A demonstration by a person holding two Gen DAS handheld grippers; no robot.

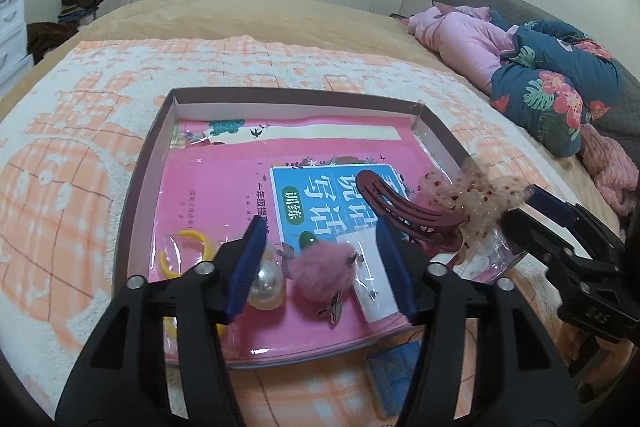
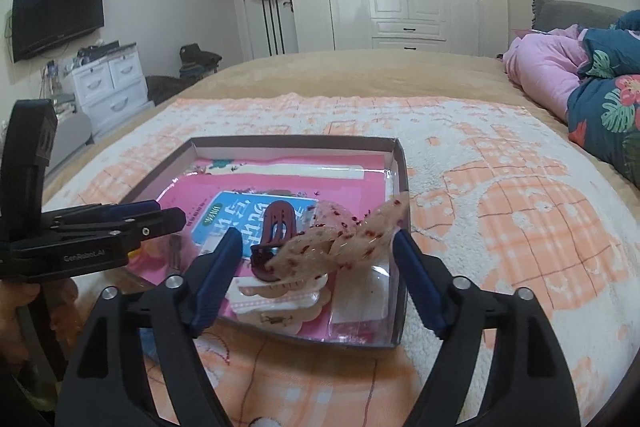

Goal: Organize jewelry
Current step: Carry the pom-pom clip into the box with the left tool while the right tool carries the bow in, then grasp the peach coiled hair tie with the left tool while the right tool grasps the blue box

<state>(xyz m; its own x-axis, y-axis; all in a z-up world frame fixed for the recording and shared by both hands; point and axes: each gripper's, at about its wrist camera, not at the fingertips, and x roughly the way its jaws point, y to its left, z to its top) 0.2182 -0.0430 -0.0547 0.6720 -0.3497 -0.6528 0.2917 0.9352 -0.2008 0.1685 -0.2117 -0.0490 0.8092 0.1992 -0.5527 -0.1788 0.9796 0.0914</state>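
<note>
Inside the tray [image 1: 158,131], pink pompom [image 1: 322,269] (left view only), dark red hair clip [image 2: 282,223], left gripper [image 1: 322,269] and right gripper [image 2: 318,277] both spread, holding nothing.

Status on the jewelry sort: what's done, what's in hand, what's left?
Done: the hair clip, pink pompom, pearl and yellow ring all sit in the box. In hand: nothing; left gripper and right gripper are open. Left: unclear; nothing lies outside.

Wide bed with tan plush cover [image 2: 360,71]. On it lie a white-and-peach checked fleece blanket [image 2: 500,187], bearing a shallow dark-rimmed cardboard box lid [image 2: 400,163] and a small blue packet [image 1: 394,373], and, at the headboard end, bunched pink and floral navy bedding [image 1: 532,67].
</note>
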